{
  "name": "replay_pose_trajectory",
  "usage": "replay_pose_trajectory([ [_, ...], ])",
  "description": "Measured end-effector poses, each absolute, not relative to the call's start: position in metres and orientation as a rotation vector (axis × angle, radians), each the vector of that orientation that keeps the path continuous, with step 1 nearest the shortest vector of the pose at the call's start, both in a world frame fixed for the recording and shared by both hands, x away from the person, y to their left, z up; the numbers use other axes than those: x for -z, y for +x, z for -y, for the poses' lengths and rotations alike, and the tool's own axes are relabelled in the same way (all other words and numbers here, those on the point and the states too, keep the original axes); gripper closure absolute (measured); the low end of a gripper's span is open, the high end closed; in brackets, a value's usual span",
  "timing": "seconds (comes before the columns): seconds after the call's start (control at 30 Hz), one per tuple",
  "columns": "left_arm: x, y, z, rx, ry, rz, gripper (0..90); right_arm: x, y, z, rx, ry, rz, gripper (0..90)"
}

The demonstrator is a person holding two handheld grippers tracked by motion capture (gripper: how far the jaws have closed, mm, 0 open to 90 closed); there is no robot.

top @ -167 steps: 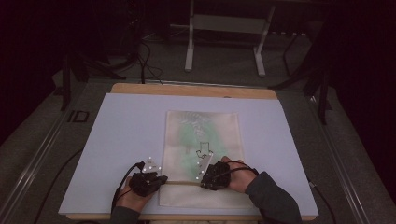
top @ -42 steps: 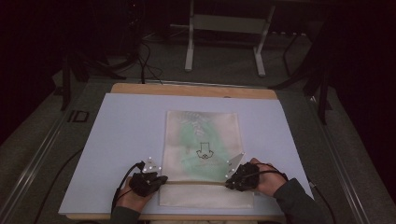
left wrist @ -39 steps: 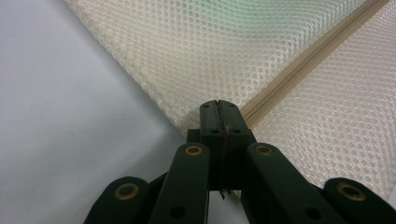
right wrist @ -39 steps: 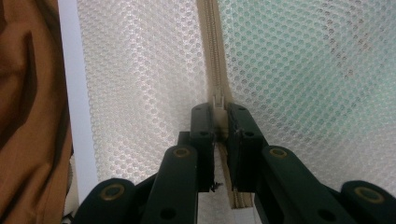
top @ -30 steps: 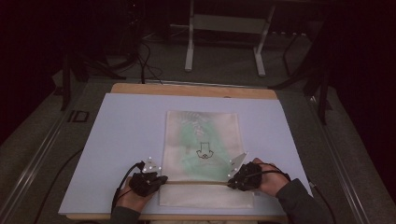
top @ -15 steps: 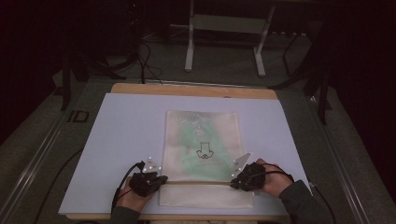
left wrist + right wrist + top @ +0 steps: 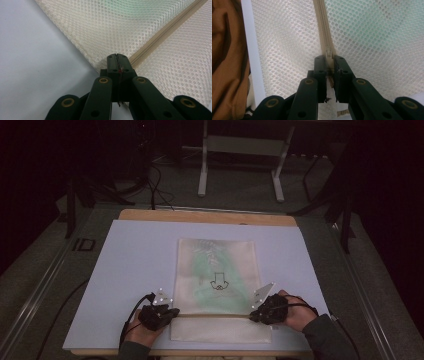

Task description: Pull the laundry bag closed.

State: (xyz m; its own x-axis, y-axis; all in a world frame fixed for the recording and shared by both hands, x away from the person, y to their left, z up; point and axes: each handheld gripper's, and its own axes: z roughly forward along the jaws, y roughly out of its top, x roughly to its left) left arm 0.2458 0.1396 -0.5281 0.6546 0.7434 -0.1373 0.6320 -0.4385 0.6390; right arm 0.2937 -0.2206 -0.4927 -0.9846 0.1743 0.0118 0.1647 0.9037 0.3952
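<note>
On white table point(image 7: 130, 270), mesh bag's point(image 7: 215, 270) zipper ends: left gripper point(image 7: 117, 57) pinches corner, right gripper point(image 7: 329, 60) apparently clamps slider.

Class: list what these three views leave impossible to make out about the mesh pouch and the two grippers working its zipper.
- Green item in the mesh pouch: high view, veiled by mesh, unidentifiable.
- Zipper pull: right gripper view, the right gripper covers its tab.
- Zipper end: left gripper view, hidden behind the shut left gripper.
- Pouch print: high view, too small.
</note>
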Motion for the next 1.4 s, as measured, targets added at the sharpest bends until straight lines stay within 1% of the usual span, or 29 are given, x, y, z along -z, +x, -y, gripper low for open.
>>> replay_pose_trajectory([
  [0.57, 0.528, 0.246, -0.14, -0.213, 2.196, -1.062, 89.3, 0.491, 0.294, 0.231, -0.644, 0.296, -3.035, 82.2],
  [1.07, 0.528, 0.246, -0.14, -0.212, 2.194, -1.062, 89.2, 0.492, 0.292, 0.255, -0.67, 0.37, -3.019, 82.2],
  [1.4, 0.528, 0.246, -0.14, -0.213, 2.193, -1.062, 89.3, 0.493, 0.292, 0.262, -0.702, 0.391, -3.011, 82.1],
])
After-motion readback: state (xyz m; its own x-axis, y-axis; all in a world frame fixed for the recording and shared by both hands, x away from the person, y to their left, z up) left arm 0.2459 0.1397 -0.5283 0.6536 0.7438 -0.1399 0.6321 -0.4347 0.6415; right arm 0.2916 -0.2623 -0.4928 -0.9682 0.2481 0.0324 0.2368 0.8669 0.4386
